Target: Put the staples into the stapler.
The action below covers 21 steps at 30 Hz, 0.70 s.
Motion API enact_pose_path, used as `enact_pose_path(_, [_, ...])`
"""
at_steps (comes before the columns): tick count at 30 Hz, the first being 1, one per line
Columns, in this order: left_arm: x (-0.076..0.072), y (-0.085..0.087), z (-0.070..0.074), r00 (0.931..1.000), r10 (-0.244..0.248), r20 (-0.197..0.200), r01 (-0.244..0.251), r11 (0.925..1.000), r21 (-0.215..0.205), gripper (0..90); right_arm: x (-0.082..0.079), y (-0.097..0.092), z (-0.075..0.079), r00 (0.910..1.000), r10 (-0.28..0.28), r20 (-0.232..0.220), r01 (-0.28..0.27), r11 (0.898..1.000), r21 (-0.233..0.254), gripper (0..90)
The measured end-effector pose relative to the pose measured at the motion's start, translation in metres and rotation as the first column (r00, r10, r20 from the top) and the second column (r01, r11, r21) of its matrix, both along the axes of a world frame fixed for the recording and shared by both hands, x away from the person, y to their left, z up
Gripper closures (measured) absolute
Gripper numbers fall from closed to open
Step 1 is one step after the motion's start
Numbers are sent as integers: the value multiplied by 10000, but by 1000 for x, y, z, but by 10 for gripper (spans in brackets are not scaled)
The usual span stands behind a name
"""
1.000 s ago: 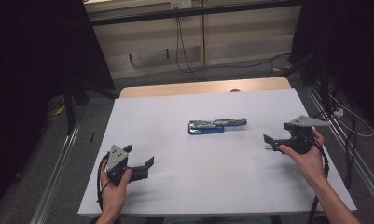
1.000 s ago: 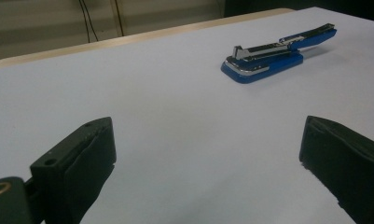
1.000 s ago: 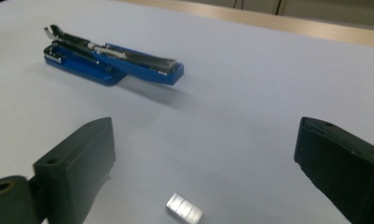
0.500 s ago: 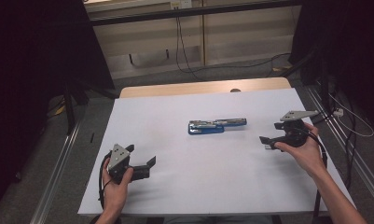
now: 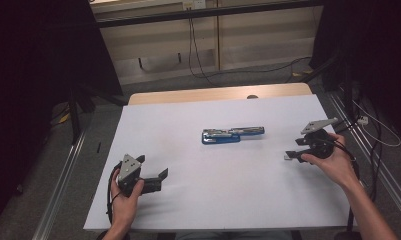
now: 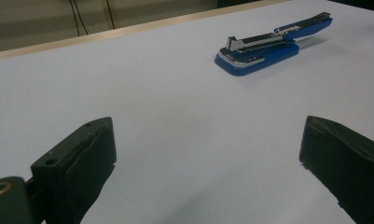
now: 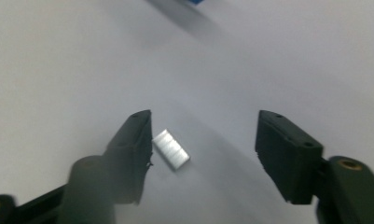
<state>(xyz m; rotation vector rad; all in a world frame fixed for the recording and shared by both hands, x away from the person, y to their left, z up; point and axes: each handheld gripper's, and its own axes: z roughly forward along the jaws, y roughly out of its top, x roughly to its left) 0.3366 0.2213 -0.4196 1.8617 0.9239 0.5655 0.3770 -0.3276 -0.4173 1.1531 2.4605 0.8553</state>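
On the white desk point(image 5: 188, 200), the right claw point(image 7: 201, 149) has just been closing its jaws around a small strip of staples point(image 7: 171, 149) that lies flat beside one jaw, not yet pinched. The left claw point(image 6: 208, 172) rests wide apart, empty, near the desk's front-left. A blue stapler point(image 5: 232, 134) lies open mid-desk

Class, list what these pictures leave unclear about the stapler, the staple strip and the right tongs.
- Blue and silver metal stapler: right gripper view, cut off by the top edge, blurred.
- Small silver strip of staples: high view, too small; whether it touches the jaw beside it is unclear.
- Right tongs: blurred; jaws just closing around the strip.
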Motion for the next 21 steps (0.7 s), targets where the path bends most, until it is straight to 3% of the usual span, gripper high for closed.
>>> enact_pose_path(9, [-1,-1,0,9999,2,-112,-3,10000,-40,38,3,2,-5,9973,580,-449,-585,9982,-94,520])
enact_pose_path(14, [1,0,-3,9997,86,-222,-87,10000,-39,38,6,6,-7,9895,1205,-799,-1232,9919,-295,600])
enact_pose_path(21, [3,-1,-4,9993,139,-335,-142,9999,-87,38,8,10,-7,9831,1478,-1082,-1538,9869,-491,641])
